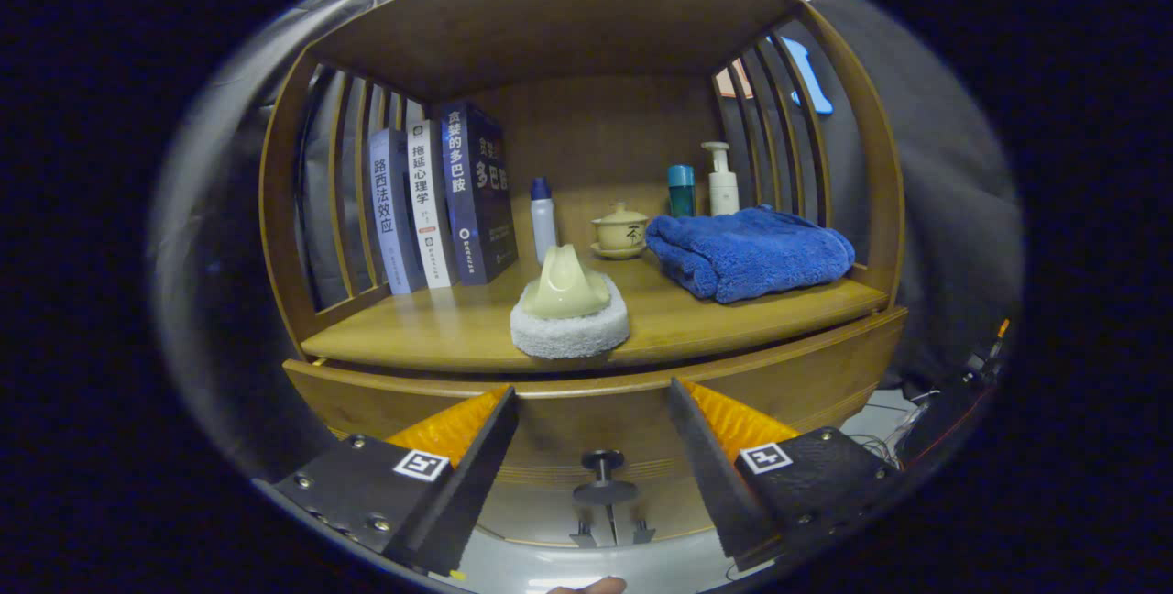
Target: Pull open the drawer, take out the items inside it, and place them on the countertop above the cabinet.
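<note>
Drawer (586, 392) sits beneath the worktop (458, 330) of the wooden cabinet, its curved front looking pushed in or nearly so, with a dark knob (602, 461) low at its middle. The hand-held gripper (591, 411) hangs in front of it with its fingers spread wide and nothing between them, the knob in line with the gap, an approach that would suit a pull on it. On the worktop a scrub pad (568, 308) with a pale handle stands near the front lip, beside a folded blue towel (750, 251); books (438, 200), bottles and a lidded cup (619, 229) stand behind. Whether the pad came from the drawer cannot be judged; the drawer's inside is hidden.
</note>
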Demonstrator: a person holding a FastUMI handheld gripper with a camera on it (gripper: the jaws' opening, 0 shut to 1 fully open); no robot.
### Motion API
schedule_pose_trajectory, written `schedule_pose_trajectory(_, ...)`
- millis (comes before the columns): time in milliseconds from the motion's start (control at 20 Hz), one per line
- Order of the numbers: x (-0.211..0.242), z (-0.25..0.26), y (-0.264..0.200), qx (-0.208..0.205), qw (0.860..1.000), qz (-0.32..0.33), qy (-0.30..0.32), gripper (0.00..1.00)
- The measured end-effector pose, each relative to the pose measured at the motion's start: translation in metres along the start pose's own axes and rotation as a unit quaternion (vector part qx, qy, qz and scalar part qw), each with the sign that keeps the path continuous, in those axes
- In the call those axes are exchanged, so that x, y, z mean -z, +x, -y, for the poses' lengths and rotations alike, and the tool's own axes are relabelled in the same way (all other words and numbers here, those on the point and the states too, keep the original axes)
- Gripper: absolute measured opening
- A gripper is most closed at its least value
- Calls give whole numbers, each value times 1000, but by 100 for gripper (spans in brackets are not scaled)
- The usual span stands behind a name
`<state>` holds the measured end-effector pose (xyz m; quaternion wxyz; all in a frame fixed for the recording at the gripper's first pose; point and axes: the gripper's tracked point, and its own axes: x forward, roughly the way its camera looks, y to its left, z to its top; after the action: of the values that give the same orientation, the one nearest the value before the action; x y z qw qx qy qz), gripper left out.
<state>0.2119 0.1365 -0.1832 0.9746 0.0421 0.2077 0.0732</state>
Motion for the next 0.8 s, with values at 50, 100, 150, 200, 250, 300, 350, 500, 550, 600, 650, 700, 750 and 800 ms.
schedule_pose_trajectory(50, -1, 0, 2, 0, 1000, -2, 0, 99)
schedule_pose_trajectory(100, 0, 0, 3, 0, 1000, -2, 0, 100)
schedule_pose_trajectory(150, -1, 0, 5, -1, 1000, -3, 1, 100)
schedule_pose_trajectory(200, -2, 0, 6, 1, 1000, -4, 0, 100)
schedule_pose_trajectory(250, -2, -1, 7, 2, 1000, -4, 0, 100)
schedule_pose_trajectory(300, -2, -1, 8, 3, 1000, -3, 0, 99)
schedule_pose_trajectory(350, -3, -1, 9, 4, 1000, -2, 2, 99)
schedule_pose_trajectory(500, -3, 0, 10, 2, 1000, 0, 4, 99)
schedule_pose_trajectory(550, -4, 0, 9, 2, 1000, -2, 3, 99)
schedule_pose_trajectory(600, -3, 0, 9, 2, 1000, -2, 3, 99)
schedule_pose_trajectory(650, -3, 0, 9, 2, 1000, -2, 3, 99)
schedule_pose_trajectory(700, -4, 0, 9, 2, 1000, -1, 5, 99)
schedule_pose_trajectory(750, -4, -1, 9, 2, 1000, -3, 5, 99)
schedule_pose_trajectory(800, -5, -1, 9, 2, 1000, -6, 3, 99)
